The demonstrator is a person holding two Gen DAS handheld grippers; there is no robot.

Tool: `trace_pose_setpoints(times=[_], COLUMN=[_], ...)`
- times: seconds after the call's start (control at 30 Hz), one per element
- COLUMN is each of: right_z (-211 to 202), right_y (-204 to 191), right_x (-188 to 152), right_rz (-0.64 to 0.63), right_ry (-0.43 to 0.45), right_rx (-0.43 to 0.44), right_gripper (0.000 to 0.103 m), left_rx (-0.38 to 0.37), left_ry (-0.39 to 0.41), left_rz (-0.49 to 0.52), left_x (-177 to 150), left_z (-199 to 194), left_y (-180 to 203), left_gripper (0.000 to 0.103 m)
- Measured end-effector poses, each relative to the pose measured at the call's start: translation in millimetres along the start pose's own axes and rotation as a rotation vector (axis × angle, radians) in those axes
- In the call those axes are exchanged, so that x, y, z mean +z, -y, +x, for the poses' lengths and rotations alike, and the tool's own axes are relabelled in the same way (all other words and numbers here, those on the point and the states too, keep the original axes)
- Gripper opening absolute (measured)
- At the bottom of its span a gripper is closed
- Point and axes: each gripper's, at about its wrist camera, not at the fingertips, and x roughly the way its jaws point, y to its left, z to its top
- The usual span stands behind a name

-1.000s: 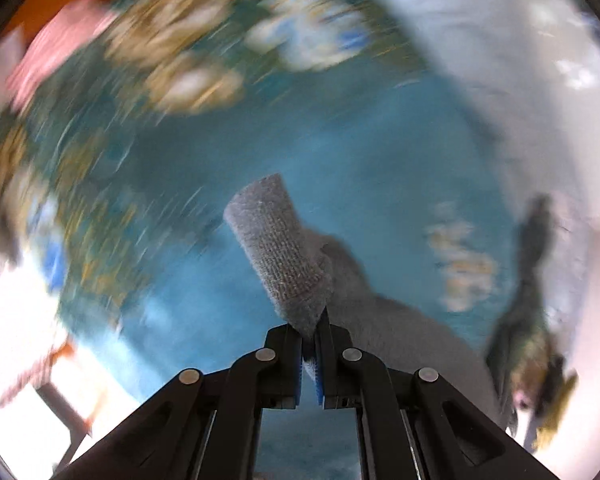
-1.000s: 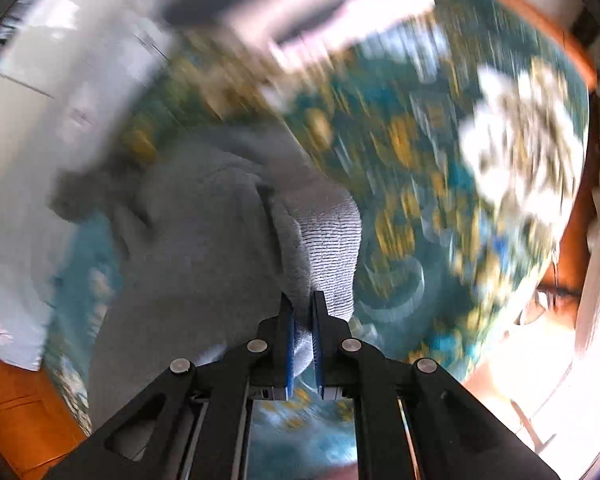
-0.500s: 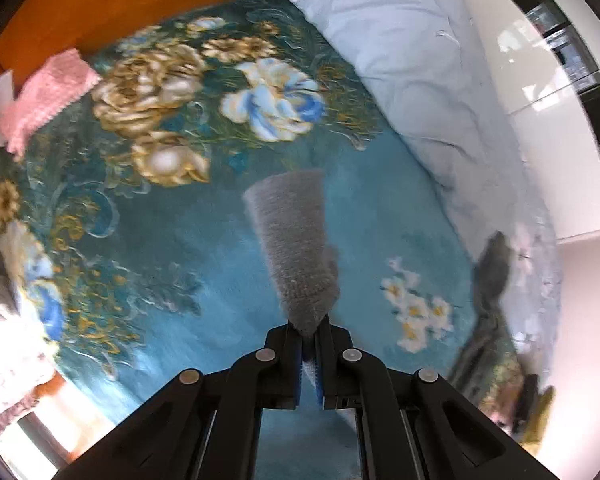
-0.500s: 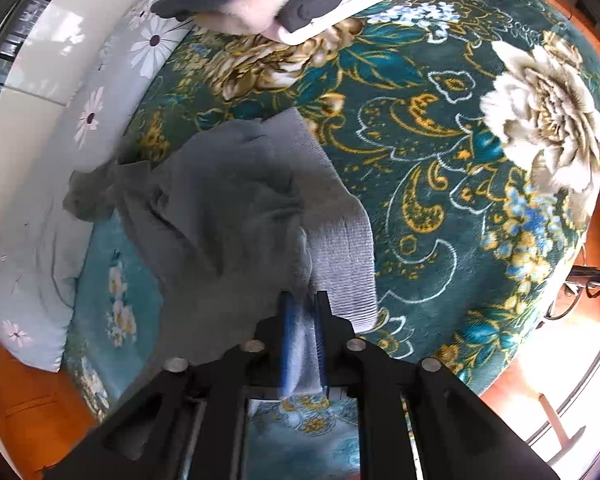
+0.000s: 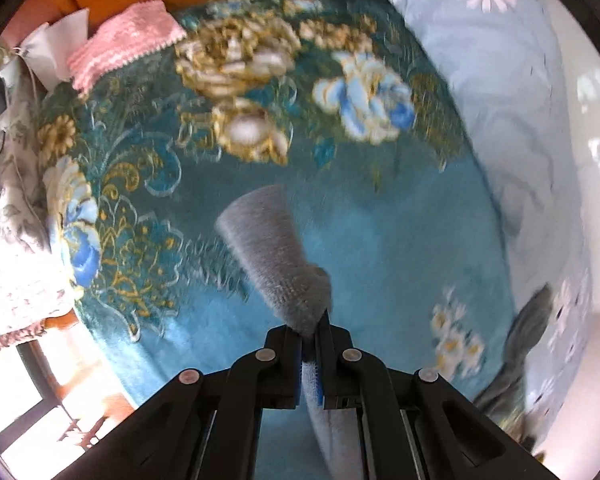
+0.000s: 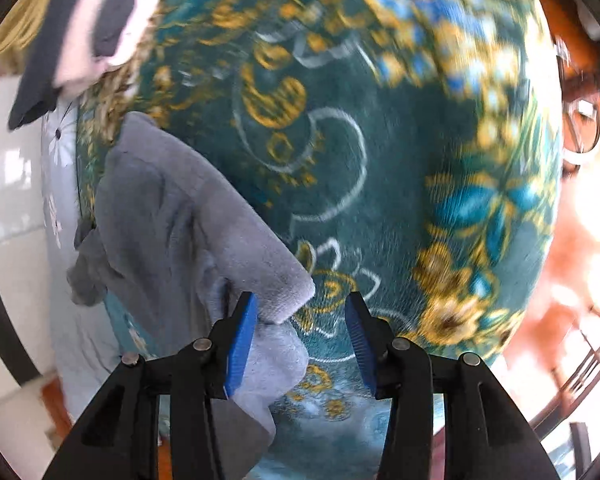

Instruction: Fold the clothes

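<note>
Nearest, left gripper (image 5: 310, 338) clamped tight on the ribbed cuff of the soft grey knitted garment (image 5: 273, 256), cuff end jutting far-left, long axis running away from the gripper. Right gripper (image 6: 300, 320) spread wide, holding nothing, grey cloth lying against its left blue pad (image 6: 241, 344). Garment draped over the teal floral plush bed cover (image 6: 400, 184). Best to keep the clamped cuff taut, lay it flat, smooth creases before letting go. Farther off, folded pink knit (image 5: 123, 46).
</note>
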Motion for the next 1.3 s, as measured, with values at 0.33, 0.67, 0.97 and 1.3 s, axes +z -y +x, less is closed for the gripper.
trace_pose_setpoints(times=[0.33, 0.67, 0.97, 1.3], right_z=[31.8, 57.9, -21.8, -148.0], right_y=[0.8, -8.2, -74.8, -159.3], right_x=[-5.7, -16.5, 34.7, 38.0], right_rz=[0.003, 0.119, -0.024, -0.554], right_ry=[-0.088, -0.156, 0.082, 0.383], right_rx=[0.025, 0.118, 0.075, -0.014], right_gripper=[0.047, 0.044, 0.008, 0.011], left_rx=[-0.069, -0.064, -0.187, -0.148], left_ry=[0.076, 0.048, -0.014, -0.146], left_rz=[-0.081, -0.071, 0.029, 0.318], left_x=[25.0, 13.8, 0.8, -66.2], left_z=[-21.5, -15.4, -19.6, 12.6], left_y=[31.7, 29.1, 51.6, 59.7], left_gripper=[0.005, 0.005, 0.005, 0.005])
